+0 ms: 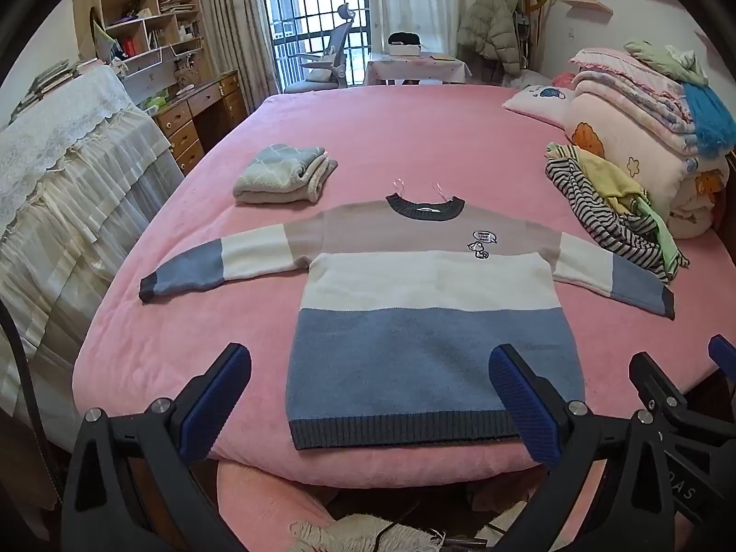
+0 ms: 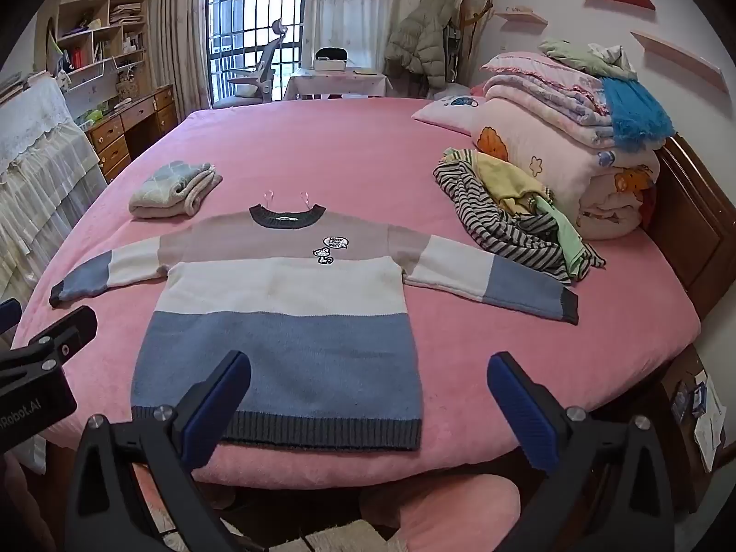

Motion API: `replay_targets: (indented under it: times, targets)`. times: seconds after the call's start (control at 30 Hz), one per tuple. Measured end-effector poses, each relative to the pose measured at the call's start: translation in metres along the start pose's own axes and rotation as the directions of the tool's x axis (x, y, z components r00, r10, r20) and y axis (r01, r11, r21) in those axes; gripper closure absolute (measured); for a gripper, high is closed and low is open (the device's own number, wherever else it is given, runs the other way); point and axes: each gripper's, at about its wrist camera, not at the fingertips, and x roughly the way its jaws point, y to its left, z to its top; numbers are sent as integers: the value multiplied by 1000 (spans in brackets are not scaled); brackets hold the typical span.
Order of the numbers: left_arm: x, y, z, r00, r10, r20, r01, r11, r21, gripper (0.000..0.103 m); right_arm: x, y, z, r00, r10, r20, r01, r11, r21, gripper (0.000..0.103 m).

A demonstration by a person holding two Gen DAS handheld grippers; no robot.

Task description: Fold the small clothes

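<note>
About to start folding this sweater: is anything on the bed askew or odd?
The sweater lies flat and straight. Only the striped and yellow clothes look untidy, heaped unfolded beside the stacked blankets.

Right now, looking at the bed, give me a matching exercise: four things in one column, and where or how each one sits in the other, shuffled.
Things:
1. sweater
2. folded grey garment
3. striped clothes heap
4. stacked quilts

Place or state:
A. piled high against the headboard side, far right
B. spread flat, sleeves out, hem at the near bed edge
C. loose and unfolded, just beyond the sweater's right sleeve
D. neatly folded, beyond the sweater's left sleeve

Pairs: 1-B, 2-D, 3-C, 4-A
</note>
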Motion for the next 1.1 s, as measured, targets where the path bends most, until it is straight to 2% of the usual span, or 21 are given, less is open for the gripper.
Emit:
replay_targets:
  times: [1.1]
  targets:
    - [0,1,0,1000,1,2,-1,1000,-2,0,2,3,-2,1000,11,-10,-11,1000,0,0]
